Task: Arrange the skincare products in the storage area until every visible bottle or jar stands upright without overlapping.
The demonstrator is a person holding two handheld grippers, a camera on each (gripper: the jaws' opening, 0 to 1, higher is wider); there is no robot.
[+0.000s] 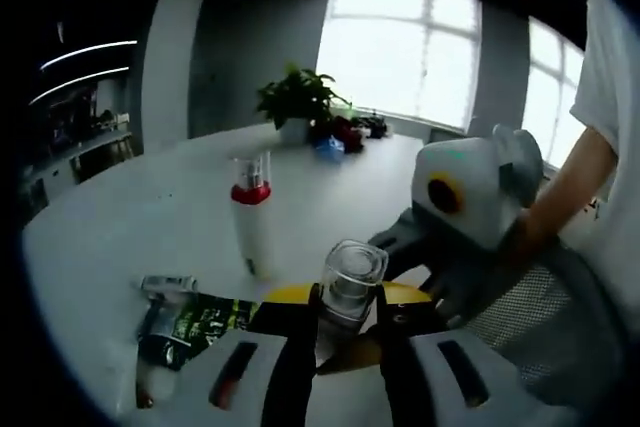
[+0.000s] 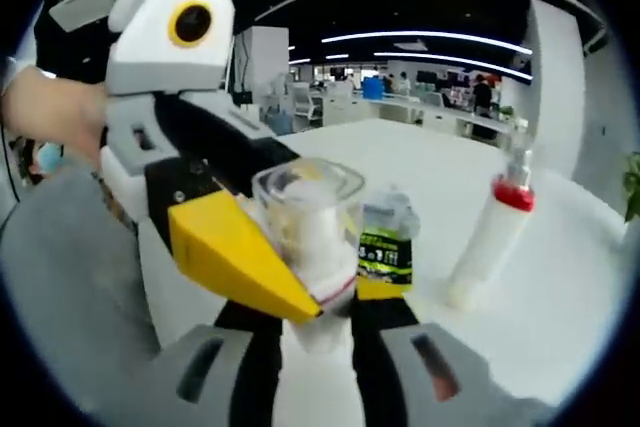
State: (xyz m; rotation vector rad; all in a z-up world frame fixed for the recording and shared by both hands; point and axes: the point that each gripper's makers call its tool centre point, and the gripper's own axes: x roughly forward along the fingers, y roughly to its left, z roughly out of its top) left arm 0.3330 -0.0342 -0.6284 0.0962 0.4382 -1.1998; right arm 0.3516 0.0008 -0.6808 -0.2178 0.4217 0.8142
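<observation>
Skincare bottle with a clear cap (image 1: 352,282) sits pinched between both grippers just above the white tabletop (image 1: 150,217): the left gripper (image 1: 345,332) has it clamped, and the right gripper (image 2: 318,322) appears clamped on it too. A red-collared pump bottle (image 2: 492,232) already stands upright nearby; a green sachet (image 1: 195,325) lies flat. Next, I'd judge, one gripper lets go and the bottle gets stood clear of both.

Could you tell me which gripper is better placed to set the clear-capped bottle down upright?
Left, probably: the clear-capped bottle appears clamped upright between the left gripper jaws; whether the right gripper holds it is unclear.
</observation>
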